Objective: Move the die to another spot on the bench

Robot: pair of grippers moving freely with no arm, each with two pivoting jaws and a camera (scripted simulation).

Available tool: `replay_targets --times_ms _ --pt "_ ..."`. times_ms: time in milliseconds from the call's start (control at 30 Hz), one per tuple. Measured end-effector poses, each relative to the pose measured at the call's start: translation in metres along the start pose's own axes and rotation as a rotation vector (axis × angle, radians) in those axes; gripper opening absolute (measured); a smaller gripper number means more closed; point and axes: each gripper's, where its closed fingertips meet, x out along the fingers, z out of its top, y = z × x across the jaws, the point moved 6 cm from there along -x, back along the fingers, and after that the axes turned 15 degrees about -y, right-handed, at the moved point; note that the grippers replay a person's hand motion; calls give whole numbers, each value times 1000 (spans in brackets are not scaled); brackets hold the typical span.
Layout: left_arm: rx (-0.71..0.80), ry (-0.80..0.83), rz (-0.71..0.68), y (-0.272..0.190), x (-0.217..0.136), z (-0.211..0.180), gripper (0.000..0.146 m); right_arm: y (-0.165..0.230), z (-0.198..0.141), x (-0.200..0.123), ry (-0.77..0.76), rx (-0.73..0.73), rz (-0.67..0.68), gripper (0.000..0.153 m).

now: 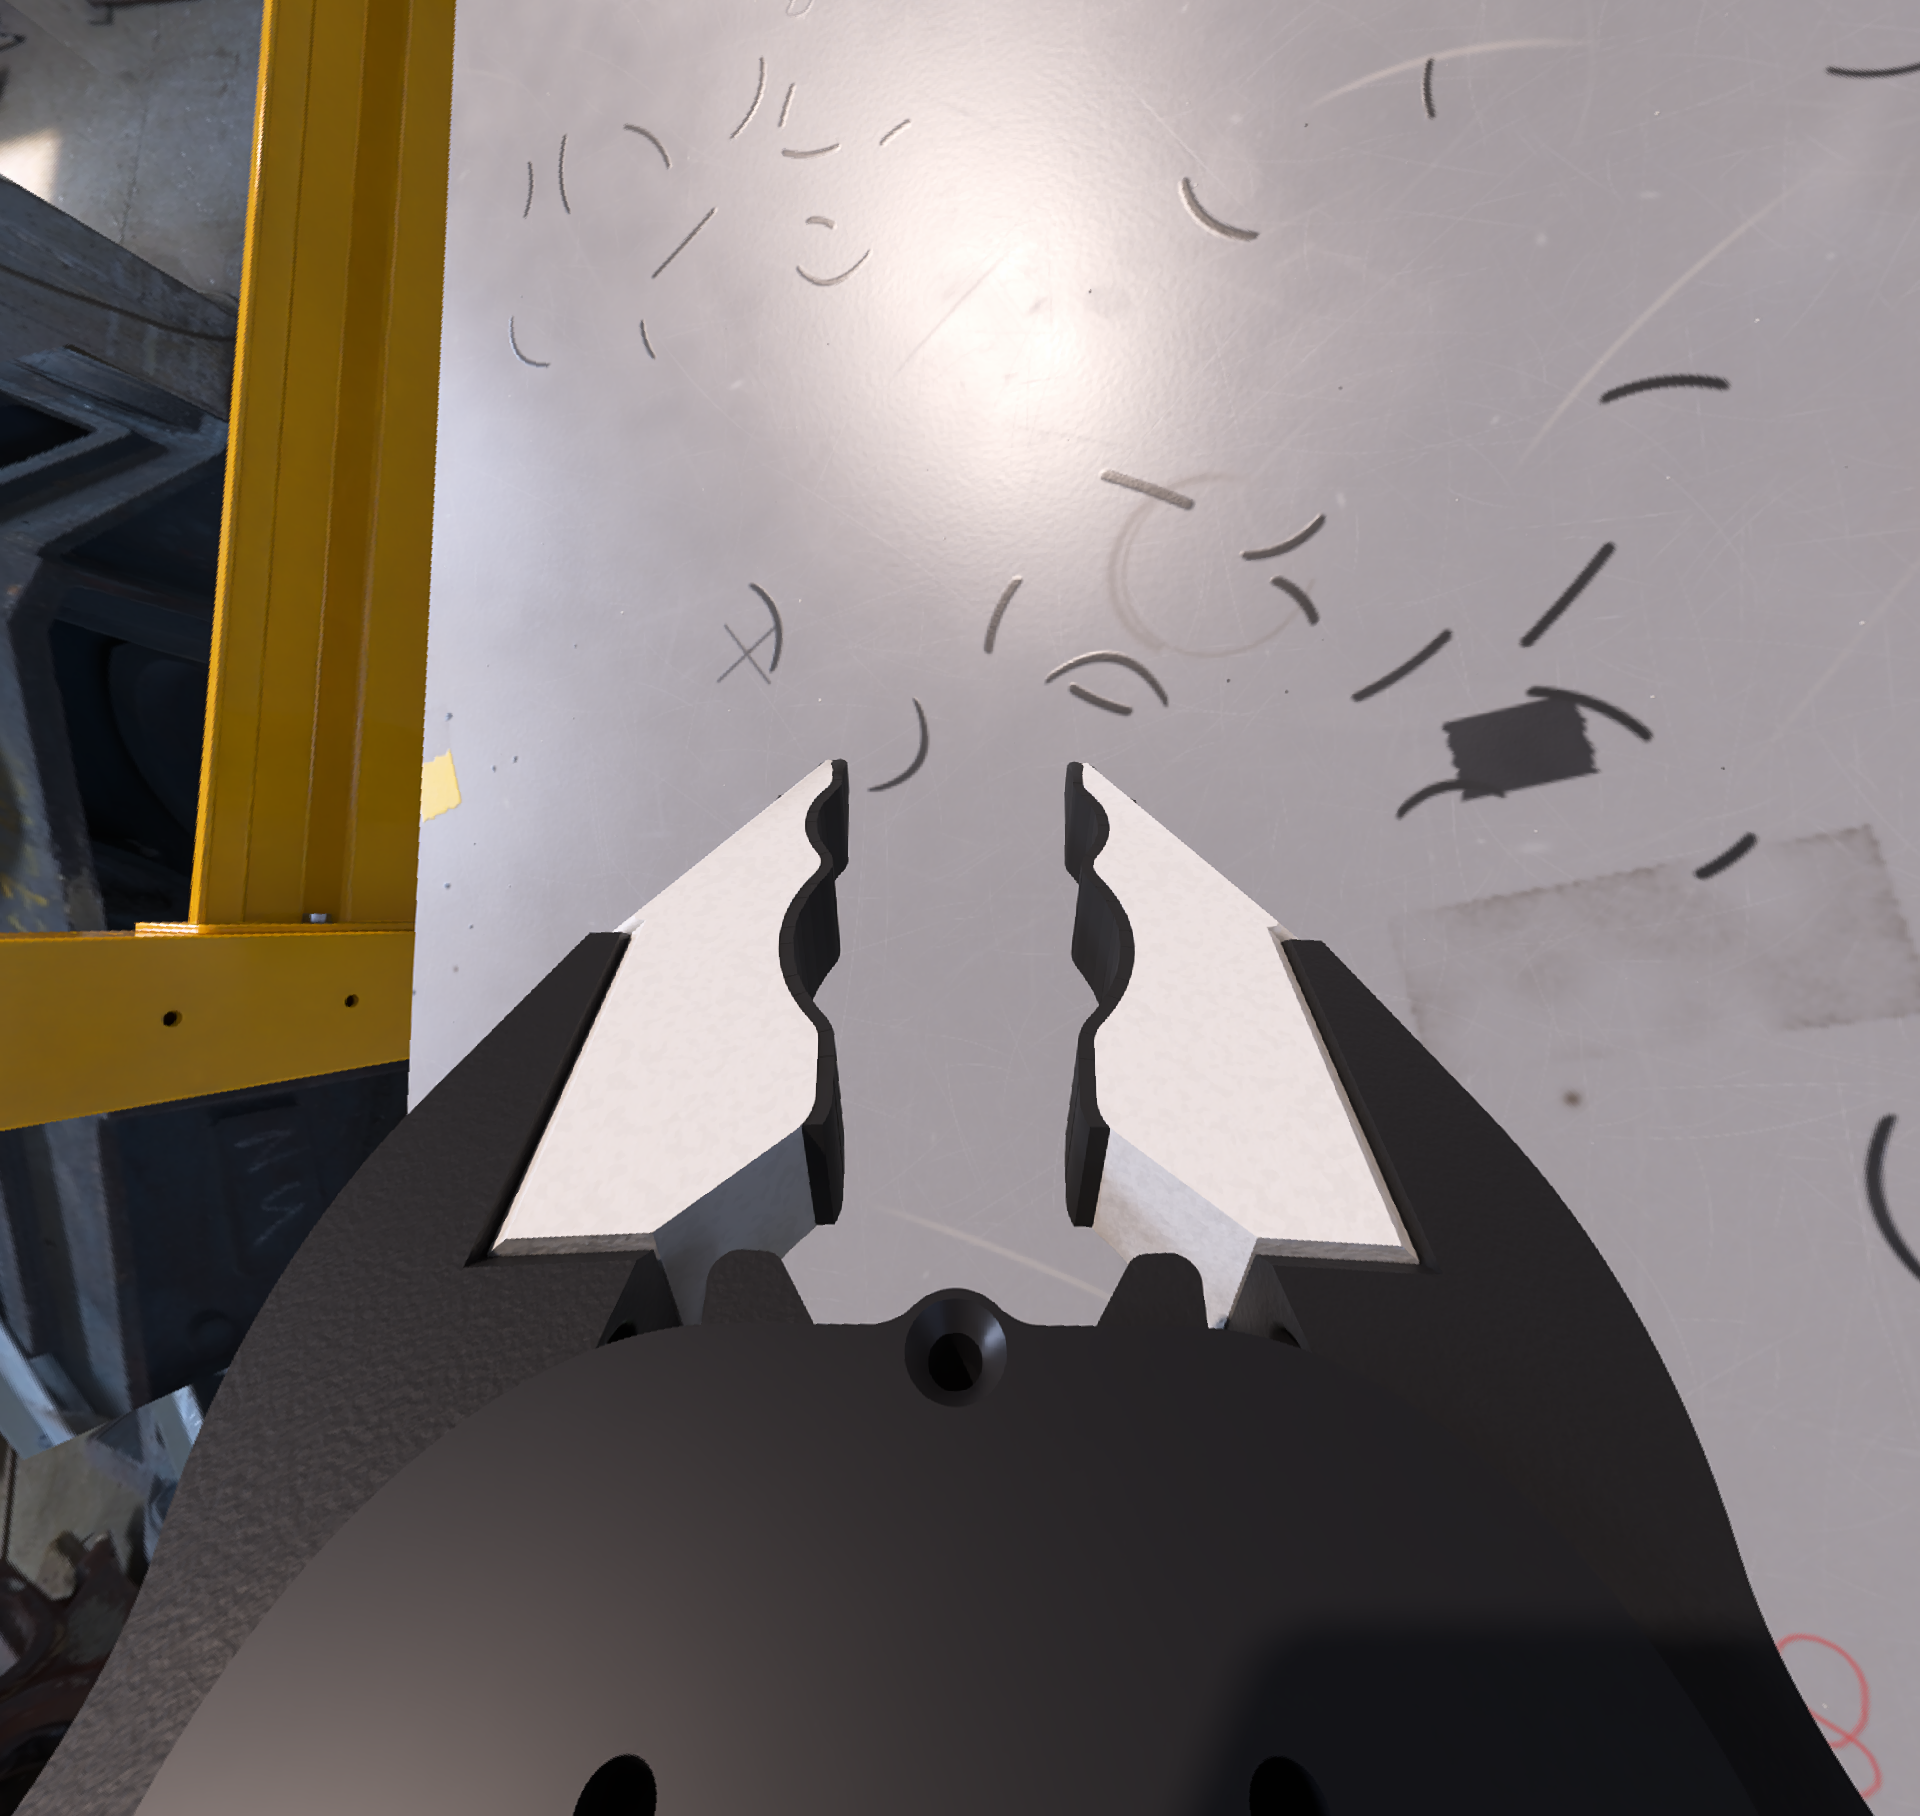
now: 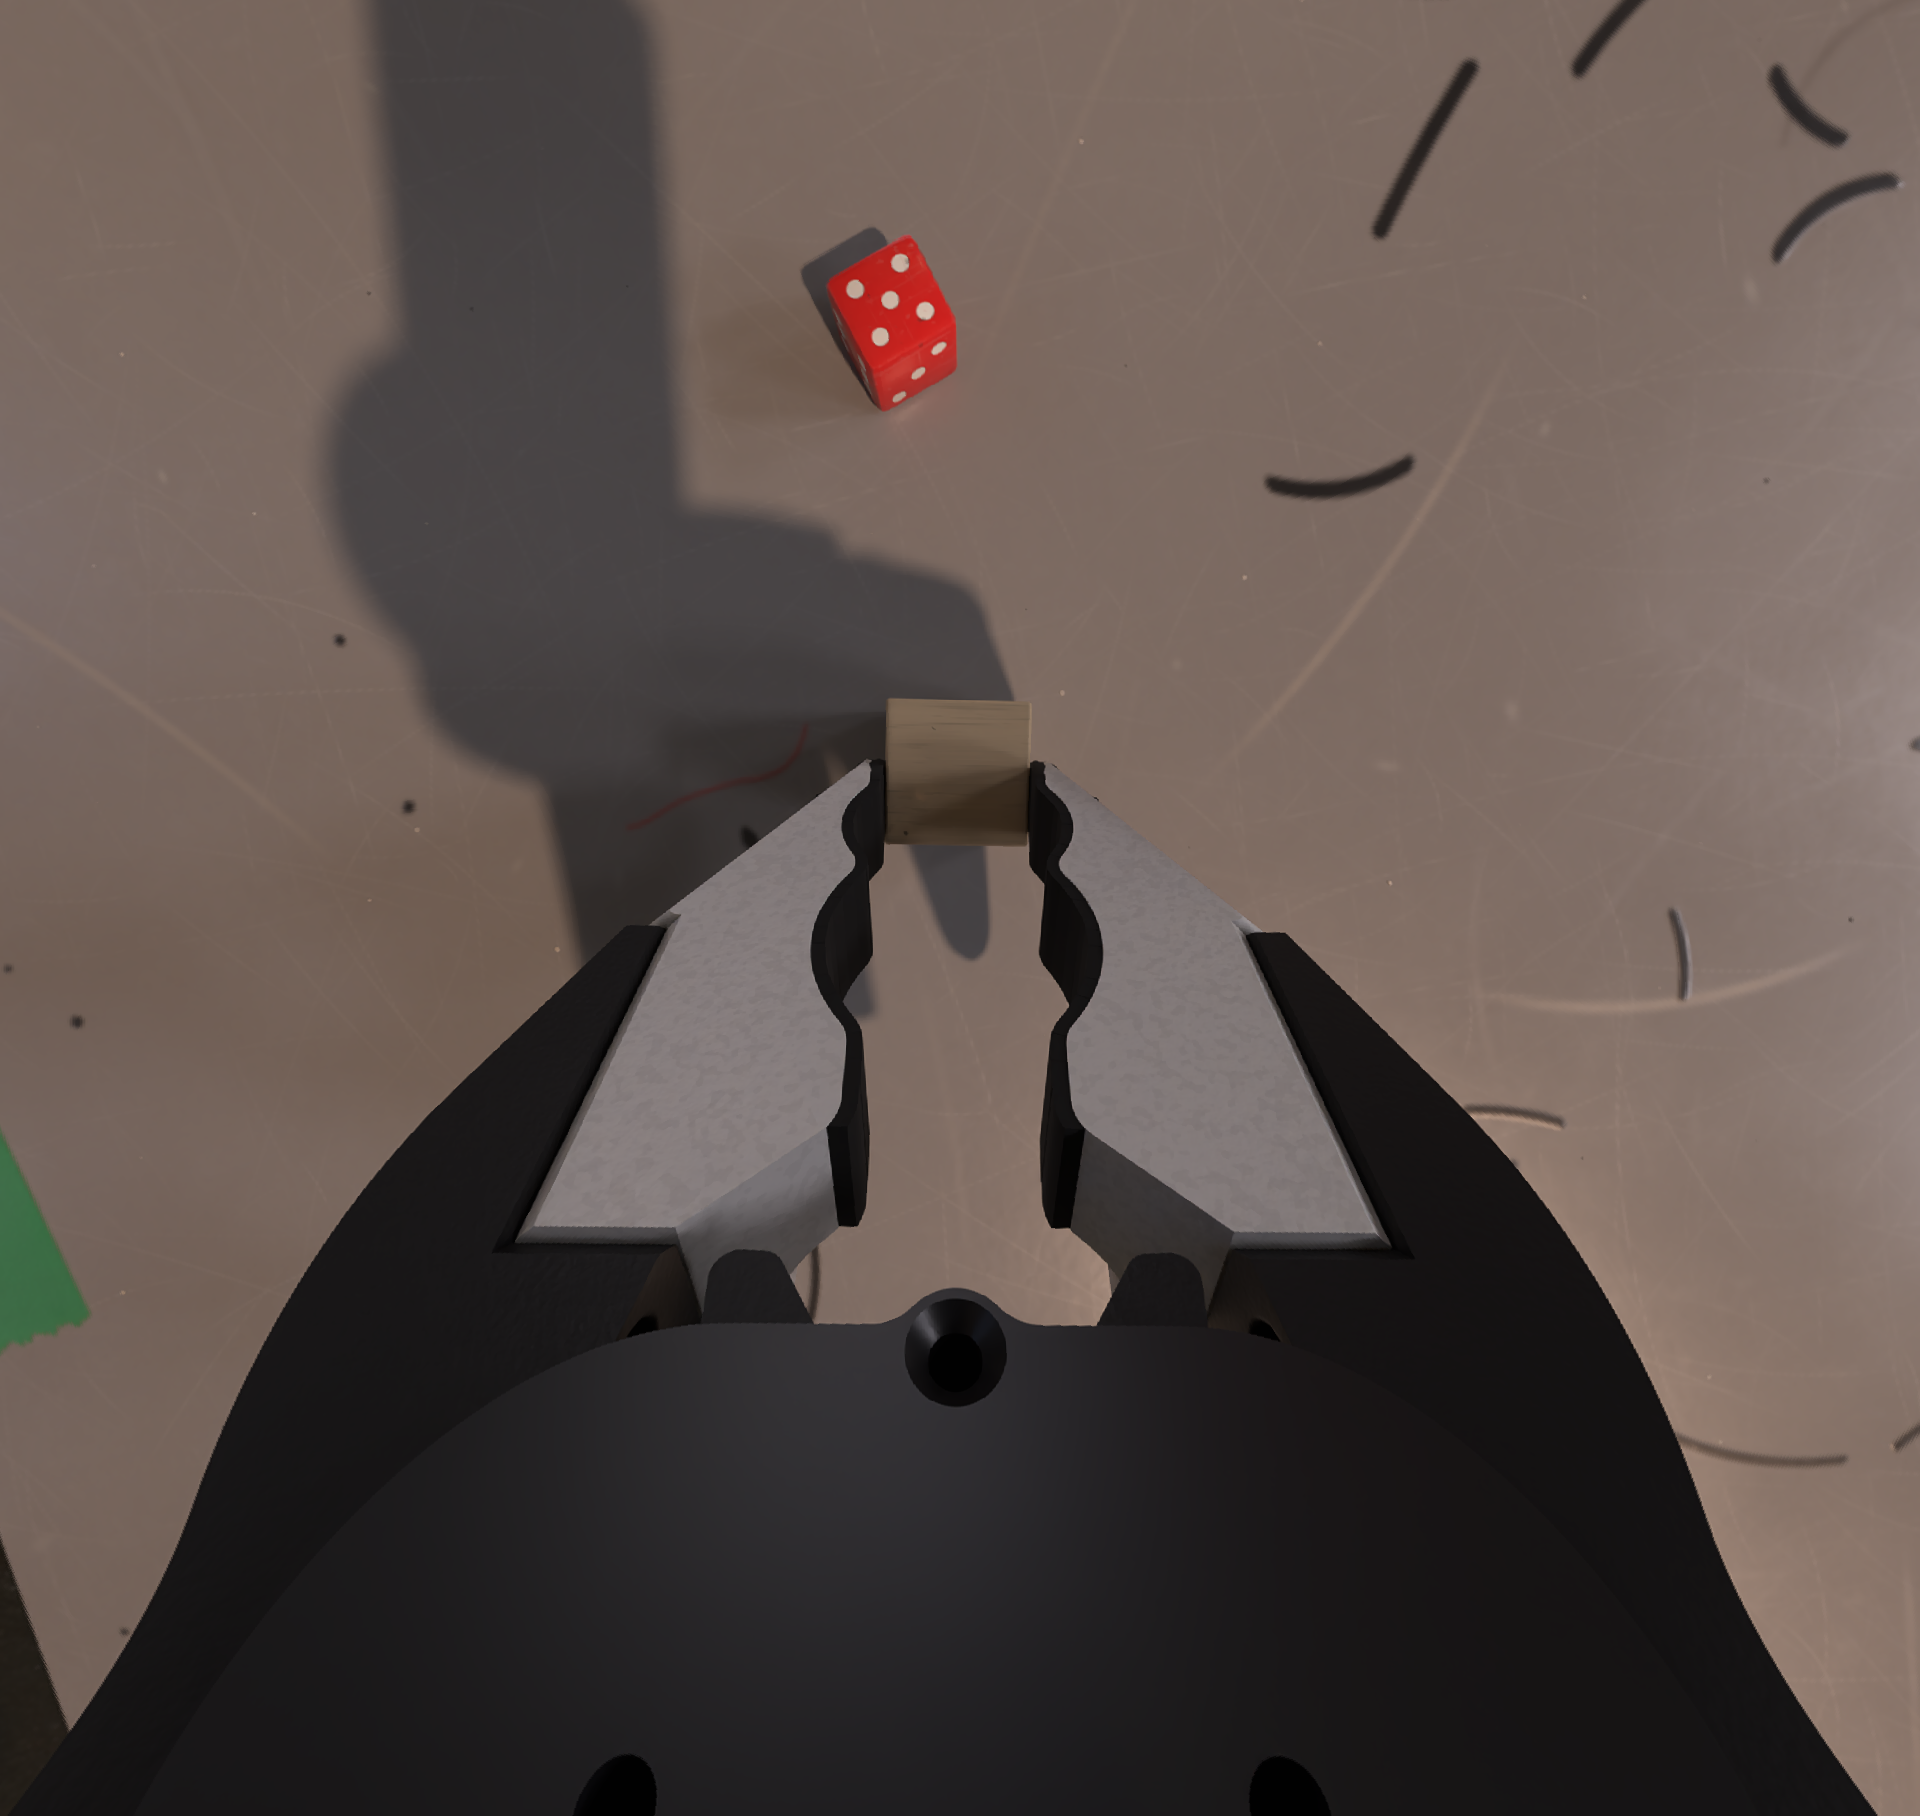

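- Left gripper (image 1: 956, 779): jaws apart, holding nothing, above bare worktop (image 1: 1143, 312). The yellow frame (image 1: 332, 416) marks the worktop edge on its left; open room lies to the right.
- Right gripper (image 2: 956, 779): clenched on a tan wooden block (image 2: 958, 769), not the die.
- Red die (image 2: 894, 322): on the worktop ahead, well apart, untouched. By this evidence, the move is not yet begun.
- Clear worktop surrounds the die.

Left wrist view is bright, with a soft glare patch on the pale worktop (image 1: 1039, 332). Right wrist view is dimmer and warmer; the tool (image 2: 956, 779) casts a hard dark shadow leftward. Both sharp, edges slightly stretched
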Motion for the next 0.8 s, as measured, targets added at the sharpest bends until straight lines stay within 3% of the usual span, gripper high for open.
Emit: replay_targets --times_ms 600,700,800 --pt "-7 10 -3 1 1 -3 41 3 4 12 -118 56 14 28" --pt "-8 10 -2 1 1 -3 41 1 7 18 -135 49 1 52" --pt "-10 11 -1 2 1 -4 41 -4 17 15 -193 56 22 52"
